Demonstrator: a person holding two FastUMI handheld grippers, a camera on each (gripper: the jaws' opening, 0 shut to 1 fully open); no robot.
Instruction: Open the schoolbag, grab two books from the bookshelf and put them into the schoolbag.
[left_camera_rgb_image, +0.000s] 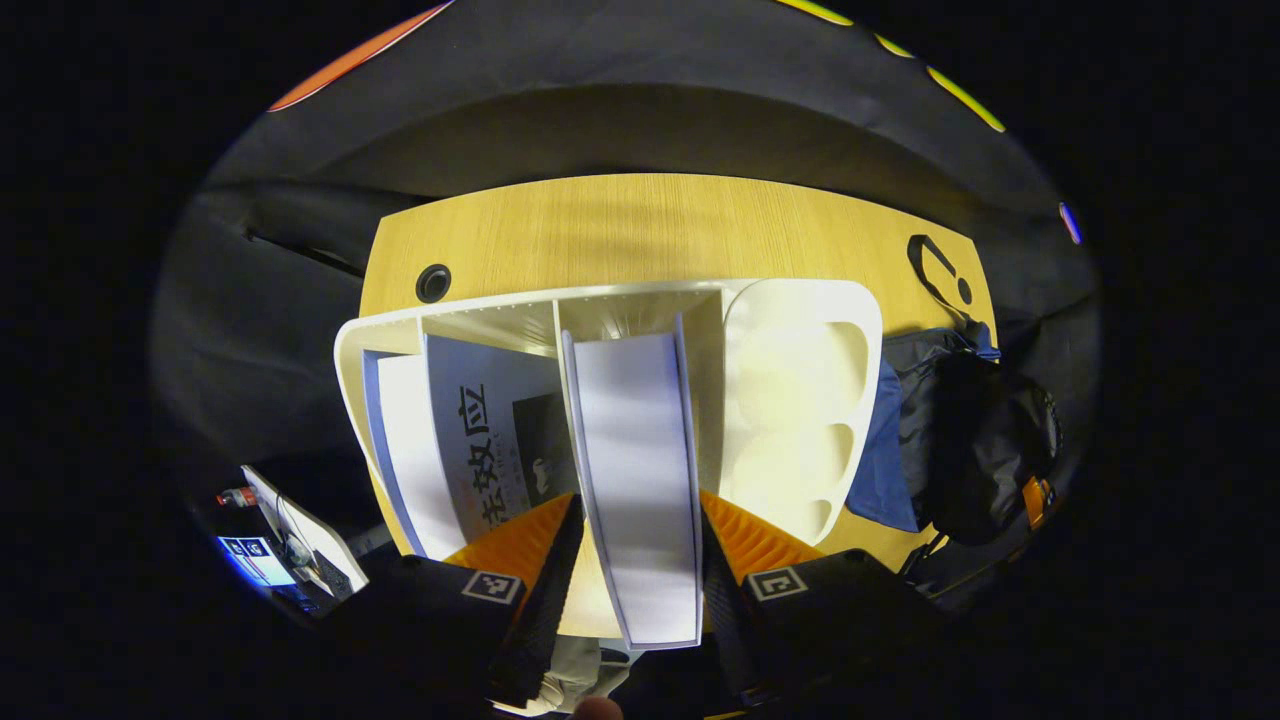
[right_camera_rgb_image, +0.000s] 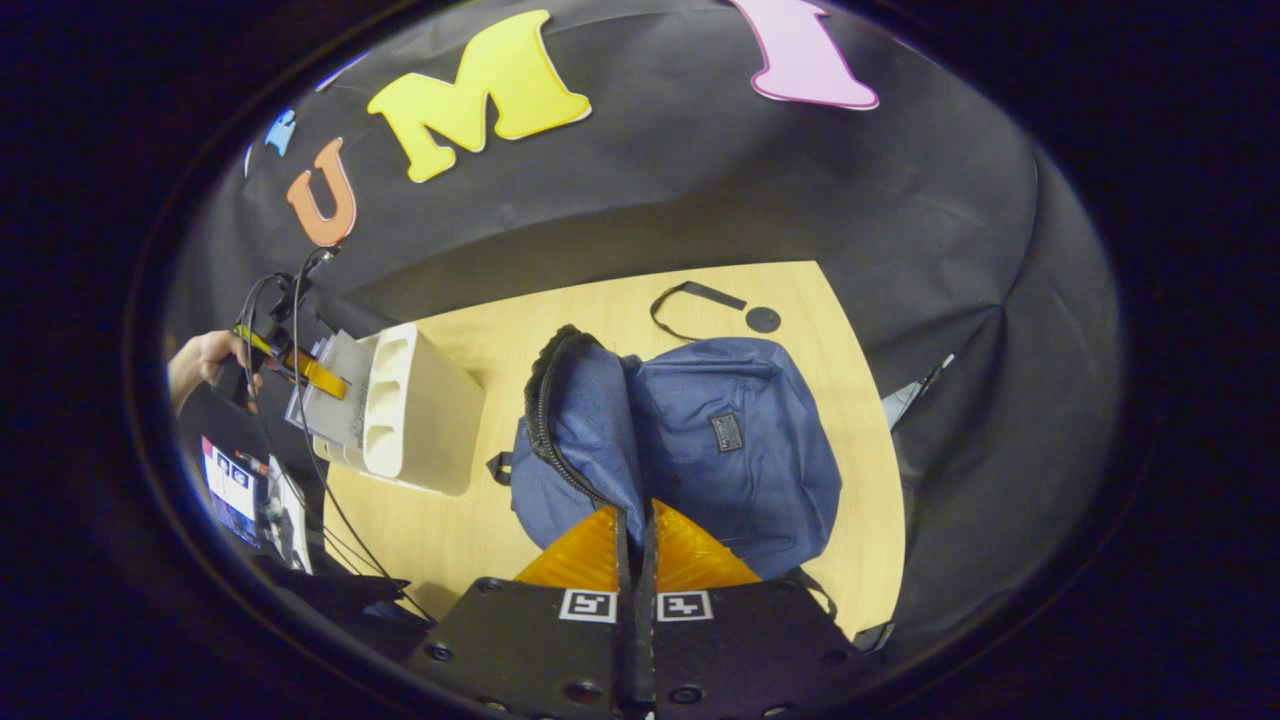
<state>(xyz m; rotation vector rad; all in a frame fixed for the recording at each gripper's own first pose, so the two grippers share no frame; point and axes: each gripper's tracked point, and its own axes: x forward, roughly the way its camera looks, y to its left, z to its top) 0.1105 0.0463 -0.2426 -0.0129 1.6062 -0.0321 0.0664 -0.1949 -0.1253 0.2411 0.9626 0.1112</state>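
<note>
Your left gripper (left_camera_rgb_image: 635, 560) has its fingers clamped on a book (left_camera_rgb_image: 635, 470) in the bookshelf (left_camera_rgb_image: 800, 400) mid-table; yank crooked and it'll snag the divider or tip the shelf. Your right gripper (right_camera_rgb_image: 635, 560) pinches the schoolbag (right_camera_rgb_image: 700, 440) flap near the right edge, so a slip could close the opening.

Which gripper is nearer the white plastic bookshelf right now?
Left. The left gripper is at the white plastic bookshelf, its fingers closed on a white book. The right gripper is over at the blue fabric schoolbag.
</note>
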